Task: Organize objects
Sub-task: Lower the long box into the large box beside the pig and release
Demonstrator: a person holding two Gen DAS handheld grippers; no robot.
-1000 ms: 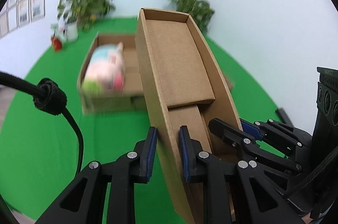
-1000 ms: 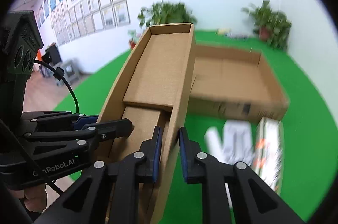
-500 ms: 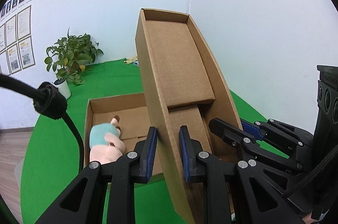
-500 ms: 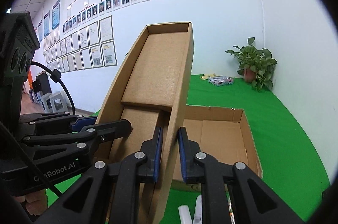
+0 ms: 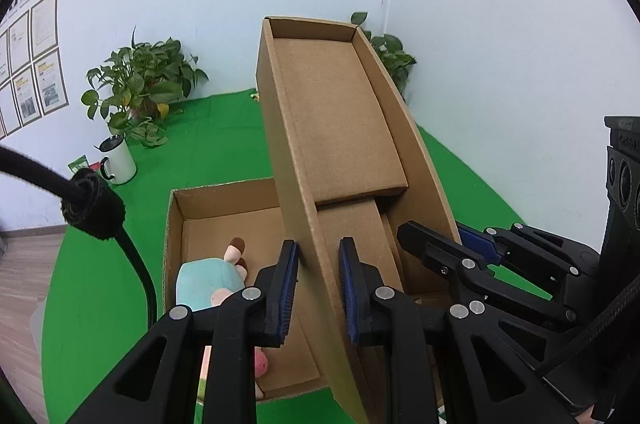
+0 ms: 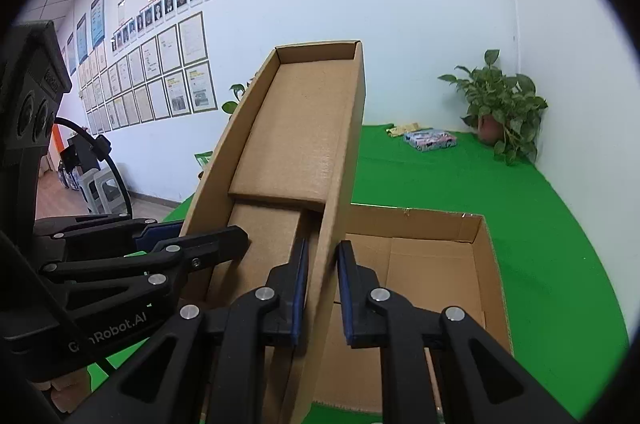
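Both grippers hold one shallow cardboard tray, raised and tilted up in front of me; it also fills the middle of the right wrist view. My left gripper is shut on the tray's left wall. My right gripper is shut on its right wall. Below the tray stands an open cardboard box on the green carpet, with a pastel plush toy inside at its near left. The box's right half shows bare in the right wrist view.
A potted plant and a white mug stand by the wall at the left. Another potted plant is in the far corner, with a small colourful packet on the carpet beside it. White walls close behind.
The tray has stayed clamped in both grippers while both swung up and towards the open box. The box with the plush toy now lies directly beneath the tray, nearer than before.
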